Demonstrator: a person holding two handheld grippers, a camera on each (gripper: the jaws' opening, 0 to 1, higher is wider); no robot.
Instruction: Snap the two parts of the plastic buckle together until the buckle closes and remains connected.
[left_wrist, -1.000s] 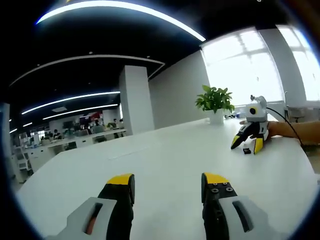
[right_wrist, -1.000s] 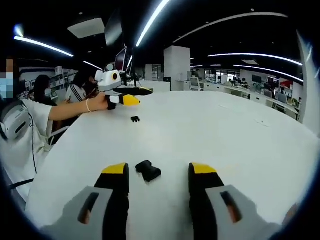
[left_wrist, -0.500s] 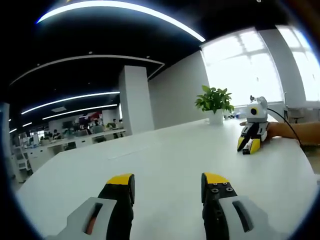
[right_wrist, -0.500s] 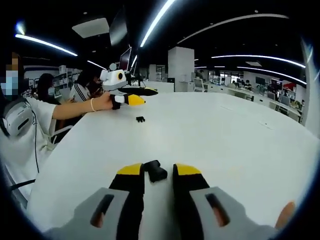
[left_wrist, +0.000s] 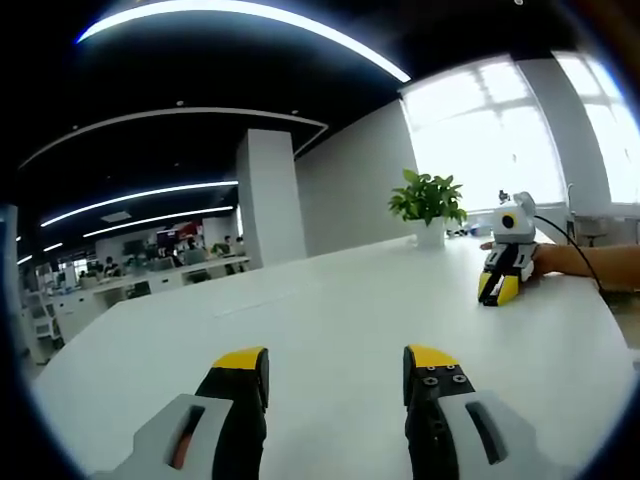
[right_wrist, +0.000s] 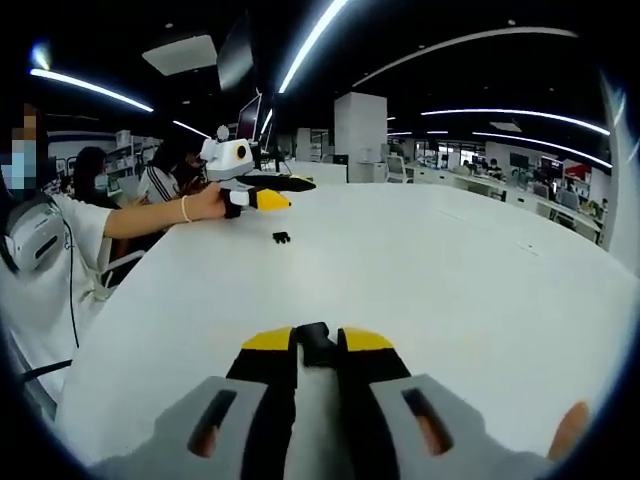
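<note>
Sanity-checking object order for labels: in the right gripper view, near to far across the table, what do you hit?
right gripper shut on the buckle part → second buckle part lying loose on the white table → left gripper, held by a person's hand.

Wide bare white round table (right_wrist: 450, 270) lies open ahead; near the left gripper (right_wrist: 262, 192) sits a small black buckle piece (right_wrist: 281, 237), potted green plant (left_wrist: 429, 203) beyond.
</note>
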